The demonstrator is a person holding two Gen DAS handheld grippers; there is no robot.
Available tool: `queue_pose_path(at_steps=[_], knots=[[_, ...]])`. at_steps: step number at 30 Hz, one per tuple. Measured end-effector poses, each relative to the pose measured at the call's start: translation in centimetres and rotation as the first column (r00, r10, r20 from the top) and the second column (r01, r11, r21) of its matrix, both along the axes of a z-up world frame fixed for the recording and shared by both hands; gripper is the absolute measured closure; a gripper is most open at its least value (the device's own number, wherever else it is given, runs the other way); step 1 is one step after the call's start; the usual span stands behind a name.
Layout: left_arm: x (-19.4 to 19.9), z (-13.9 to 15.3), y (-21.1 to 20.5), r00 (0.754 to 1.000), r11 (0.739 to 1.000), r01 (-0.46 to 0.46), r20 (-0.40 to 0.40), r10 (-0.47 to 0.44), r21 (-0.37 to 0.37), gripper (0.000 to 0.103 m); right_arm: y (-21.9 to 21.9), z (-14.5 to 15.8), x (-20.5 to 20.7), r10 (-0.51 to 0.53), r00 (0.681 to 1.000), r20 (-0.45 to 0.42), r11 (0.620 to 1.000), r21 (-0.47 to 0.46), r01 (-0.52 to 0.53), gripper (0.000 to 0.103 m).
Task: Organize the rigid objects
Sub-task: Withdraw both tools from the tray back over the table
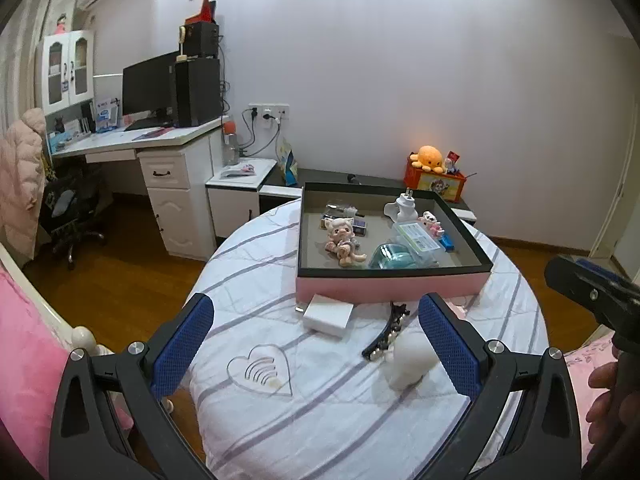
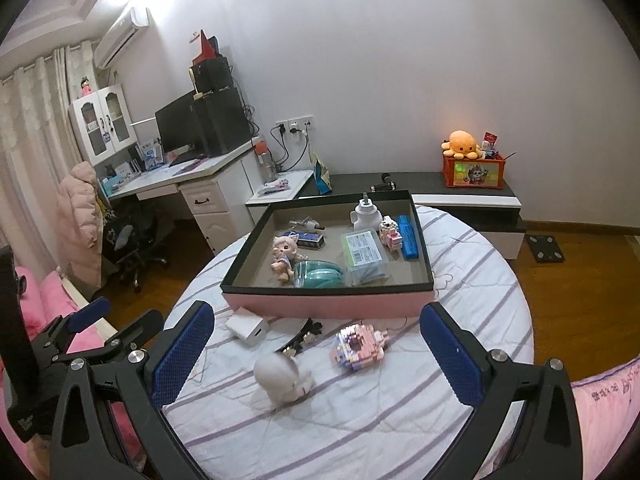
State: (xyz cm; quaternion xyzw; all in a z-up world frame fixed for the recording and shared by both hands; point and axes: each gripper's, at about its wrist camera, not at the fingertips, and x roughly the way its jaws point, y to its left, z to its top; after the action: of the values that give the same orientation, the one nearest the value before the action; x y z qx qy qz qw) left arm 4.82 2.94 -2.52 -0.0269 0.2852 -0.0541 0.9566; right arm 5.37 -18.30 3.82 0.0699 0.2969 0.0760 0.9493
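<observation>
Both views are evenly lit by indoor light. In the left wrist view a bright overexposed patch burns at the top edge, left of centre, washing the wall (image 1: pixel 400 60) pale. The right wrist view shows glare at upper left near the air conditioner (image 2: pixel 122 34). Shadows are soft. Fisheye bending curves the walls and floor, and black vignette fills the corners. The white figurine (image 2: pixel 282 376) at lower centre looks blurred; the pink box (image 2: pixel 332 300) is sharper.

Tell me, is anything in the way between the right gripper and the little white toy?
Nothing visible blocks it. The right gripper is open, and the white toy lies on the striped cloth between its fingers, clear of the block toy.
</observation>
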Motion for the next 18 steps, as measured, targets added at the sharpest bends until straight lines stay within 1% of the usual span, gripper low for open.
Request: queue_pose_path(at_steps=[7,12,18], knots=[[-2.2,-0.5,0.6,1.0,1.0,-0.003,-0.009,0.003,-0.007,0.0,0.1,-0.9,-3.1,-0.006,1.0,-0.013,1.0,-0.009,0.005,0.0],[-2.8,-1.3,0.5,1.0,1.0,0.0,-0.028,0.0,-0.003,0.0,-0.1,-1.9,-3.5,-0.012,0.999,-0.044,1.0,-0.016,0.011,0.0],[-3.1,-1.6,0.3,0.999,1.0,0.008,-0.031,-0.008,-0.002,0.0,-0.8,-2.3,-3.7,-0.024,0.998,-0.053,1.0,-0.02,0.023,0.0]])
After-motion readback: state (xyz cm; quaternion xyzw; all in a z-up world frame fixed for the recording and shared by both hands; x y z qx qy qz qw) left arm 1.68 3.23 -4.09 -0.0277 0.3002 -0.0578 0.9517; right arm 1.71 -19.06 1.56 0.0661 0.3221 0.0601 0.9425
